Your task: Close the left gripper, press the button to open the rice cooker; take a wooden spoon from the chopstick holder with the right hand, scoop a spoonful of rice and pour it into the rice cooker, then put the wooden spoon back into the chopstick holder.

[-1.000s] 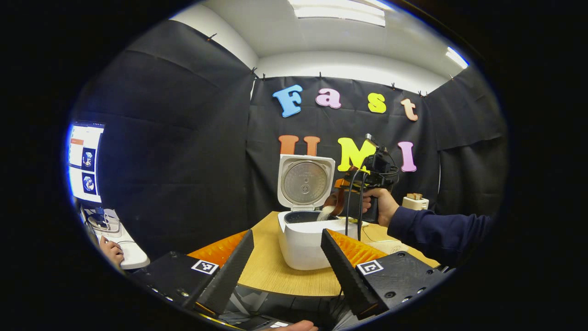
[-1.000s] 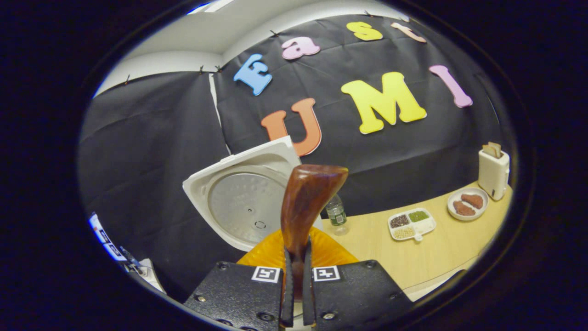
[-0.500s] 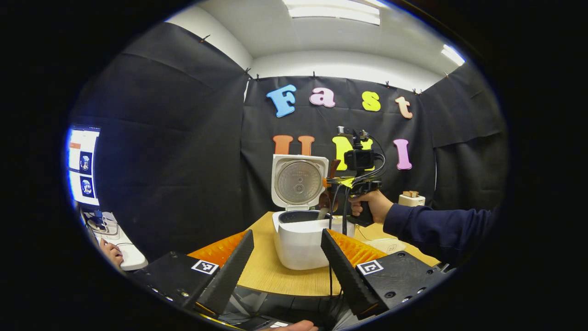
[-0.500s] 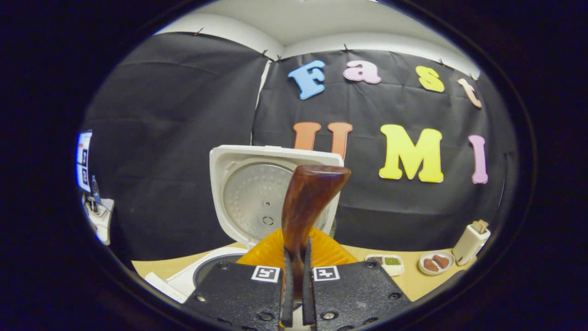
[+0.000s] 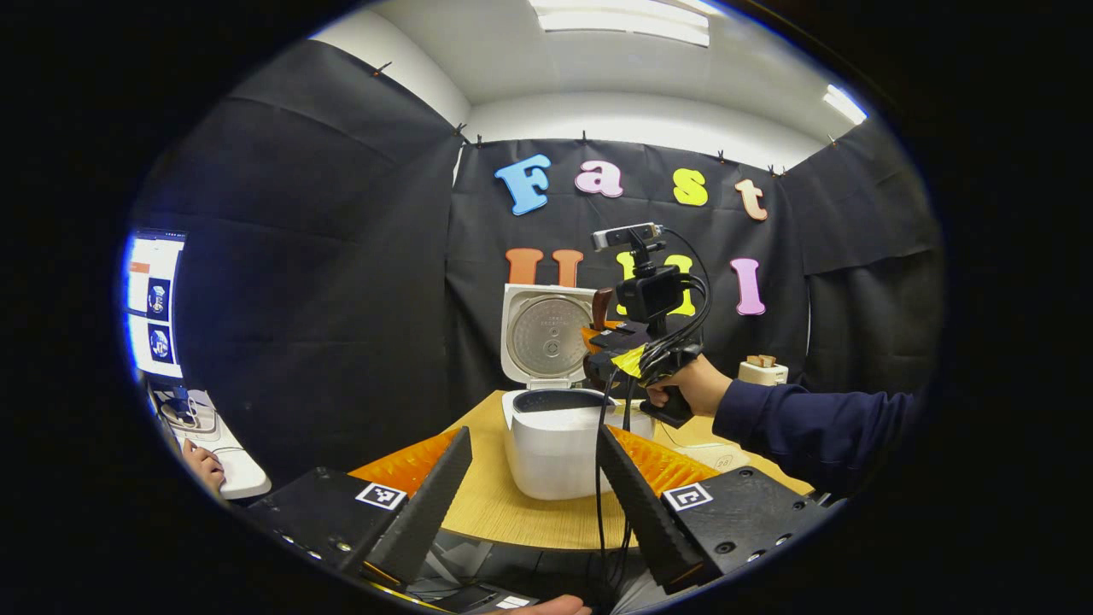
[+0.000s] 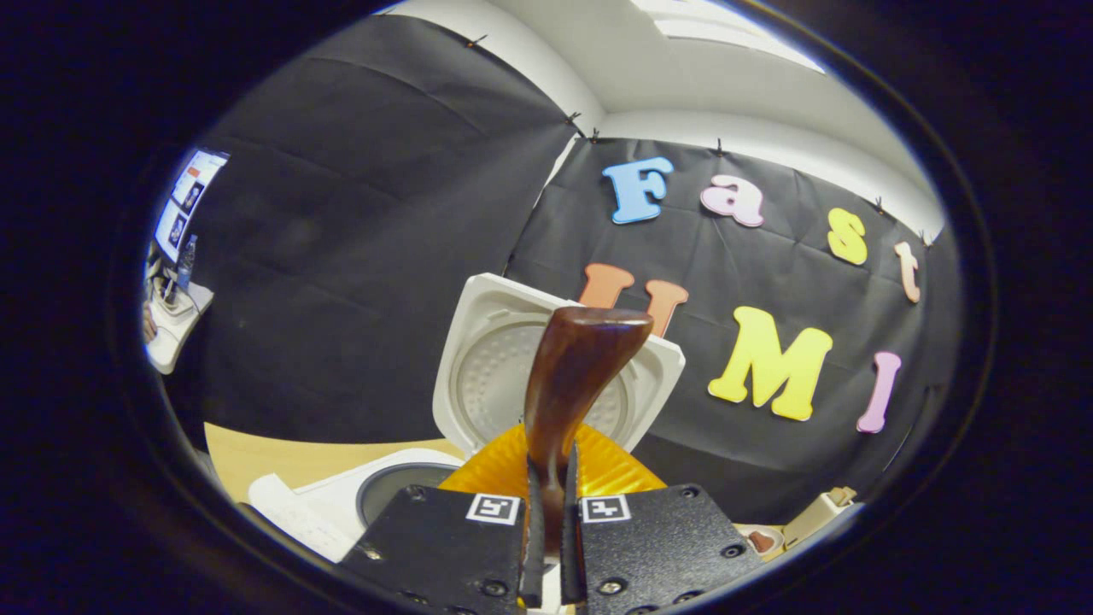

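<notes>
Spoon clamped in my right claw above the open cooker, with the trip back to the holder to come.

My right gripper (image 6: 546, 547) has both fingers pressed on the handle of the wooden spoon (image 6: 572, 376), whose long axis runs straight out ahead of the claw, bowl end farthest from me and tipped up. The rice cooker (image 6: 401, 495) sits just below and left of my fingertips, its lid (image 6: 504, 376) standing upright behind the spoon. My left gripper (image 5: 529, 495) hangs well back with its fingers spread apart and nothing between them; the cooker lies ahead between those fingers, and past it the hand (image 5: 692, 389) holding my right claw. I judge the pouring finished, though I cannot see inside the spoon's bowl. The chopstick holder isn't anywhere I can place, so I cannot tell which way I must swing; the right claw carries the spoon.
</notes>
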The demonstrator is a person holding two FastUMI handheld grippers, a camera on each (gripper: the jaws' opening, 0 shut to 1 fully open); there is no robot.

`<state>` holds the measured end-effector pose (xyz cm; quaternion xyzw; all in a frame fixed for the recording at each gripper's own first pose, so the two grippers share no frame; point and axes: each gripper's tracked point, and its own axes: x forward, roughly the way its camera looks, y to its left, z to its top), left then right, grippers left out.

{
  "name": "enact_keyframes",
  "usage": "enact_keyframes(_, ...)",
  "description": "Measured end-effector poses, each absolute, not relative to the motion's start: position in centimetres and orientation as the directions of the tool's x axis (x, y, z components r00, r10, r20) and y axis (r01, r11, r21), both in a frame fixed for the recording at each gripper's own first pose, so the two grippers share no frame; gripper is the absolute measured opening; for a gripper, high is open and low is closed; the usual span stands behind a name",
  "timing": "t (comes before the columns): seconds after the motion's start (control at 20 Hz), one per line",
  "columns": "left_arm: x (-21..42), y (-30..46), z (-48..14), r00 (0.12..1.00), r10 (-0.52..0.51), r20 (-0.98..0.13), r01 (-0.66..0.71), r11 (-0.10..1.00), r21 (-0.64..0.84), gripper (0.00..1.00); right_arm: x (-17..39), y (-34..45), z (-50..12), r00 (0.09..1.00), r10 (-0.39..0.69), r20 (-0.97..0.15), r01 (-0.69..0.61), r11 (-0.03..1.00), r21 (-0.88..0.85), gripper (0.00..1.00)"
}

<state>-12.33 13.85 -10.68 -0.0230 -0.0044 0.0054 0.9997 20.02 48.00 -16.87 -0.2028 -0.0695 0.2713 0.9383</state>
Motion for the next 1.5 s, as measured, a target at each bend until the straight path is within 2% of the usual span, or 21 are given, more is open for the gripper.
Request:
enact_keyframes(0.35, -11.7, 12.5, -11.1, 1.000, -0.001, 0.008, 0.002, 0.999, -0.050, 0.94, 18.4, 41.9, -14.4, 0.859, 0.512, 0.026, -0.483, 0.826, -0.292, 0.14)
enact_keyframes(0.8, -9.8, 8.6, -10.7, 1.000, -0.027, 0.007, 0.027, 0.998, -0.059, 0.94, 14.3, 29.3, -12.5, 0.907, 0.420, -0.002, -0.412, 0.888, -0.207, 0.14)
enact_keyframes(1.15, -8.8, 5.1, -8.3, 0.998, -0.034, 0.052, 0.035, 0.999, -0.029, 0.94, 13.0, 16.0, -12.8, 0.955, 0.296, -0.009, -0.296, 0.950, -0.095, 0.14)
enact_keyframes(1.5, -6.1, 2.4, -6.9, 0.995, -0.042, 0.090, 0.043, 0.999, -0.010, 0.94, 15.3, 2.9, -14.1, 0.992, 0.121, -0.029, -0.121, 0.993, 0.002, 0.14)
